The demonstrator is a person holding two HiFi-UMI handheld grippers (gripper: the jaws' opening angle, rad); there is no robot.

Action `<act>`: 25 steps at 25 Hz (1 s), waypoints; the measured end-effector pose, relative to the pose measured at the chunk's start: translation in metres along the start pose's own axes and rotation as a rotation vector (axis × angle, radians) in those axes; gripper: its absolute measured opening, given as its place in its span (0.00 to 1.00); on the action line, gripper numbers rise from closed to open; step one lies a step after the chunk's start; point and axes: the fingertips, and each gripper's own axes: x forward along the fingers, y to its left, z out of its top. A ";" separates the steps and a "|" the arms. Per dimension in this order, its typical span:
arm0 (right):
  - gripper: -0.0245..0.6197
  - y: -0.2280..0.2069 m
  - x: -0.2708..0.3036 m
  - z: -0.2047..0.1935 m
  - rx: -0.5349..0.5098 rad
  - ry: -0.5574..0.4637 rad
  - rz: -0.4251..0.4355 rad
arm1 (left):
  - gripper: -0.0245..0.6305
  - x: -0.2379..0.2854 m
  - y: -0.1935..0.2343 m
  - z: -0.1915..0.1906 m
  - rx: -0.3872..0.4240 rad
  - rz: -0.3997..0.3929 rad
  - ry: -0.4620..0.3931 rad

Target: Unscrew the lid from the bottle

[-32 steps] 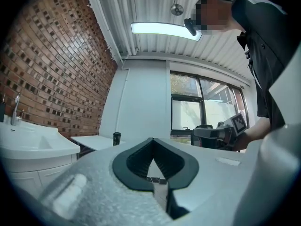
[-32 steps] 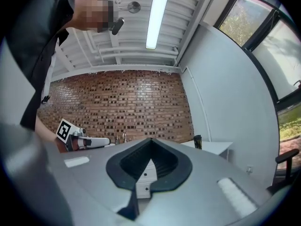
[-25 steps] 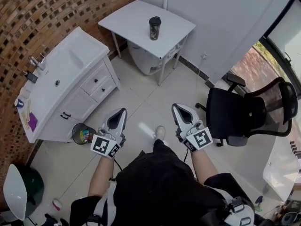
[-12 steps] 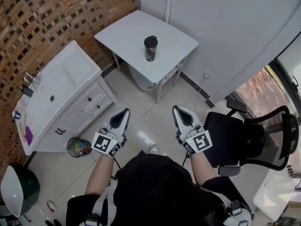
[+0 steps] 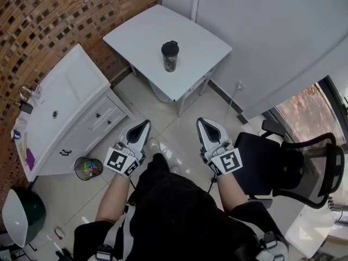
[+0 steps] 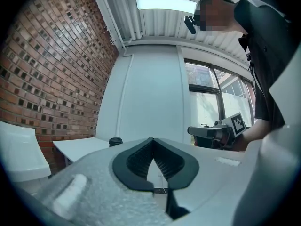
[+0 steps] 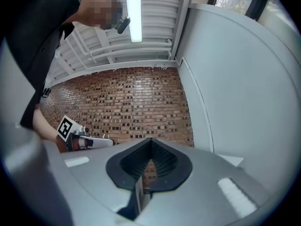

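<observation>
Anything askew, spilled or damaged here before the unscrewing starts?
Nothing stands out. The bottle stands upright on the white table, lid on, with nothing spilled around it. The left gripper and right gripper are shut, empty and short of the table.

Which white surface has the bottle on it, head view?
The square legged table at the top; the bottle stands upright on it. The sink cabinet at left has drawers, no bottle.

The dark patterned bottle (image 5: 169,60) stood upright, its black lid (image 5: 170,47) still on, mid-bench (image 5: 136,34), alone.
</observation>
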 end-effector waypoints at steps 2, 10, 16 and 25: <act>0.05 -0.007 0.013 0.000 -0.002 0.000 -0.005 | 0.04 0.011 0.014 -0.003 -0.003 -0.004 0.008; 0.05 -0.049 0.087 -0.008 -0.013 -0.002 -0.066 | 0.04 0.076 0.074 -0.003 0.011 -0.109 -0.023; 0.05 -0.081 0.156 -0.030 -0.031 0.044 -0.068 | 0.04 0.127 0.140 -0.019 -0.004 -0.137 0.005; 0.05 -0.126 0.213 -0.051 -0.023 0.080 -0.154 | 0.04 0.173 0.207 -0.050 0.011 -0.175 0.067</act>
